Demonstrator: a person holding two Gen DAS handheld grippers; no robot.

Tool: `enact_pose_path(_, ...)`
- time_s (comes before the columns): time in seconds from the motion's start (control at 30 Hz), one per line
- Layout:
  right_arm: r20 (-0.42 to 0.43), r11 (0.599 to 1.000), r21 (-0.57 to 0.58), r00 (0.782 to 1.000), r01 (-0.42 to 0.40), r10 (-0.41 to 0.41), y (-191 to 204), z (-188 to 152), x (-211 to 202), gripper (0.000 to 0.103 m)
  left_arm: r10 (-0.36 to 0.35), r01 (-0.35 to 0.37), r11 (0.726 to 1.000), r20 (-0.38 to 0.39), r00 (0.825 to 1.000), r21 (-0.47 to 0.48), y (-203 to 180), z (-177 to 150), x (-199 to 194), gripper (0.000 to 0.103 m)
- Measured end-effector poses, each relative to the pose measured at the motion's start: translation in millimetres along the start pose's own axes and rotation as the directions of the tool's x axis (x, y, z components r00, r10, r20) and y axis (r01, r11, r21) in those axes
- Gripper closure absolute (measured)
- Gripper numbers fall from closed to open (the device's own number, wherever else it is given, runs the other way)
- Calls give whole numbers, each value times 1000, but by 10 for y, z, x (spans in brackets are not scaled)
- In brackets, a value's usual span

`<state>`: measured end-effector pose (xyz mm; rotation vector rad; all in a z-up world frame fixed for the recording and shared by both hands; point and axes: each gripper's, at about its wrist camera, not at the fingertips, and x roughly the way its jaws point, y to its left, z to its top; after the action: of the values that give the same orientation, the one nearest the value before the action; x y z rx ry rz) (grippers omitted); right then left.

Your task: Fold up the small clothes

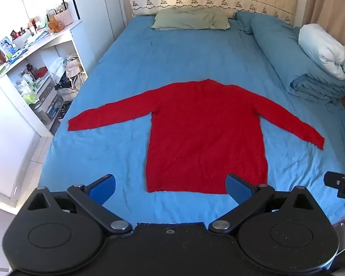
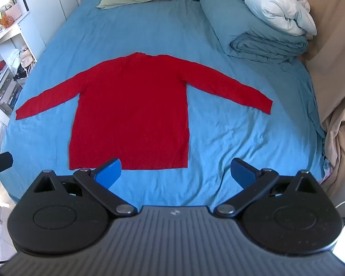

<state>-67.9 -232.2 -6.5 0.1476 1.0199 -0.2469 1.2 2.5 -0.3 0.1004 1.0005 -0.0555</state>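
One red sweater (image 1: 202, 135) (two sleeves outspread)

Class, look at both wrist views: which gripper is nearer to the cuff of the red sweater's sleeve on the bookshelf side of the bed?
Left. The left gripper hovers at the sweater's hem toward that cuff; the right gripper hangs off the hem's opposite corner, farther away.

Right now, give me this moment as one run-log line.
stage: fold not begun | red sweater: flat on blue bed sheet, sleeves spread | left claw: open, empty | right claw: open, empty
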Motion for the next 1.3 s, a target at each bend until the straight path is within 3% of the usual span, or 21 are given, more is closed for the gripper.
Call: enact_pose_path(1.3, 8, 1000, -10, 1000, 3, -3, 64, 33, -6, 0, -1, 1, 1000, 14, 1000, 5, 21, 43, 46, 0)
